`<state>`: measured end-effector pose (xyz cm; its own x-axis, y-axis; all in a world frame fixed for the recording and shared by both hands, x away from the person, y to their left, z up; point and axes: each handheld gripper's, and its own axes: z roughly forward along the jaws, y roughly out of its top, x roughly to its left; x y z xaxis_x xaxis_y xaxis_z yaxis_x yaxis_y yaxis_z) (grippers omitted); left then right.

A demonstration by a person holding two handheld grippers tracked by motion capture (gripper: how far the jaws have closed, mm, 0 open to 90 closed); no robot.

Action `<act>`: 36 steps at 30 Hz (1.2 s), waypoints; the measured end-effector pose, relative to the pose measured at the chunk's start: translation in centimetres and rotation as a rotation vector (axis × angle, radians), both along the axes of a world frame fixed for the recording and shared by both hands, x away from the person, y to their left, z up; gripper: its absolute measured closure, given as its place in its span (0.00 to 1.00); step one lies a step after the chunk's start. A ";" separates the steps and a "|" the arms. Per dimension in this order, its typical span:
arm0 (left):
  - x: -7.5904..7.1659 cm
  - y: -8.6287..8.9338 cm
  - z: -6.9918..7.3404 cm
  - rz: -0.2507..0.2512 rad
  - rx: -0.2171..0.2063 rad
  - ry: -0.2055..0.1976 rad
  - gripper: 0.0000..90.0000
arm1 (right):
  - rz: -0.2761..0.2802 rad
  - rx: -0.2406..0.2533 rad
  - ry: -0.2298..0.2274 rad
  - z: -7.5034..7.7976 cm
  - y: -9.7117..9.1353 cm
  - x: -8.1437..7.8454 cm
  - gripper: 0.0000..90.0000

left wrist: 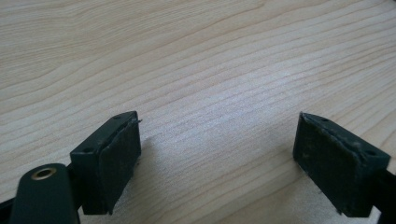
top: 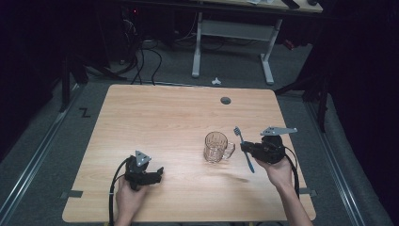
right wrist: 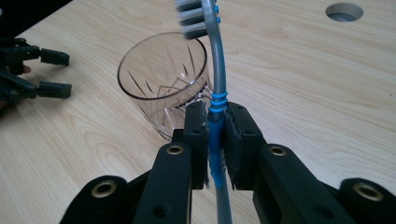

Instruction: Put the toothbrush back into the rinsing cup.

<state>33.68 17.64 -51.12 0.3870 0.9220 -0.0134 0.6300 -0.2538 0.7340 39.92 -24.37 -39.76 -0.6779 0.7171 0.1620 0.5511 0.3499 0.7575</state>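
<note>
Holding the blue-and-grey plastic toothbrush (right wrist: 217,112) clamped at its blue mid-handle, your right claw (right wrist: 215,140) has it standing nearly upright, bristle head up and the tail of the handle hanging below the pads, just beside the clear cut-glass mug with a handle (top: 216,147). In the high view the toothbrush (top: 244,148) slants between the mug and your right claw (top: 249,149), above the pale wooden worktop (top: 164,122); from the right gripper view the bristles sit at the mug's (right wrist: 163,88) far rim, though whether they are over the opening or only lined up with it you cannot tell. Your left claw (top: 159,172) rests low on the worktop's near left side, well apart from the mug, with its jaws standing wide apart and nothing between them, only bare wood grain (left wrist: 210,70) ahead. If you mean to drop the toothbrush into the mug, the main risk is the long handle: its lower end could catch the rim as you swing it over and tip or slide the mug, since nothing steadies the glass. The grip is also narrow, on a smooth rounded handle, so a knock against the rim could make the toothbrush pivot between the pads or slip out and fall to the worktop. Letting go while the handle leans outward could leave it toppling over the rim.
</note>
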 end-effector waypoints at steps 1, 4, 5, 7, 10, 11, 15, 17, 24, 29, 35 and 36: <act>0.0 0.0 0.0 0.000 0.000 0.000 0.17 | 0.004 0.008 -0.012 0.1 0.2 -0.2 0.89; 0.0 0.0 0.0 0.000 0.000 0.000 0.17 | 0.018 0.023 -0.024 0.3 0.4 -0.3 0.89; 0.0 0.0 0.0 0.000 0.000 0.000 0.17 | 0.018 0.023 -0.024 0.3 0.4 -0.3 0.89; 0.0 0.0 0.0 0.000 0.000 0.000 0.17 | 0.034 0.045 -0.048 0.5 0.7 -0.4 0.89; 0.0 0.0 0.0 0.000 0.000 0.000 0.17 | 0.040 0.060 -0.062 0.6 0.9 -0.5 0.89; 0.0 0.0 0.0 0.000 0.000 0.000 0.17 | 0.042 0.066 -0.067 0.6 0.9 -0.4 0.89; 0.0 0.0 0.0 0.000 0.000 0.000 0.17 | 0.043 0.082 -0.082 0.6 1.1 -0.3 0.89; 0.0 0.0 0.0 0.000 0.000 0.000 0.17 | 0.041 0.089 -0.083 0.7 1.2 -0.3 0.89; 0.0 0.0 0.0 0.000 0.000 0.000 0.17 | 0.041 0.124 -0.100 1.1 1.6 0.0 0.89; 0.0 0.0 0.0 0.000 0.000 0.000 0.17 | 0.036 0.141 -0.106 1.3 1.6 0.2 0.89; 0.0 0.0 0.0 0.000 0.000 0.000 0.17 | 0.044 0.142 -0.118 2.0 1.9 0.6 0.89; 0.0 0.0 0.0 0.000 0.000 0.000 0.17 | 0.044 0.142 -0.118 2.0 1.9 0.6 0.89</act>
<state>33.68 17.64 -51.12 0.3871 0.9219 -0.0134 0.6299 -0.2538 0.7340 40.50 -22.47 -37.80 -0.7281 0.6624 0.1766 0.4420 0.2567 0.8595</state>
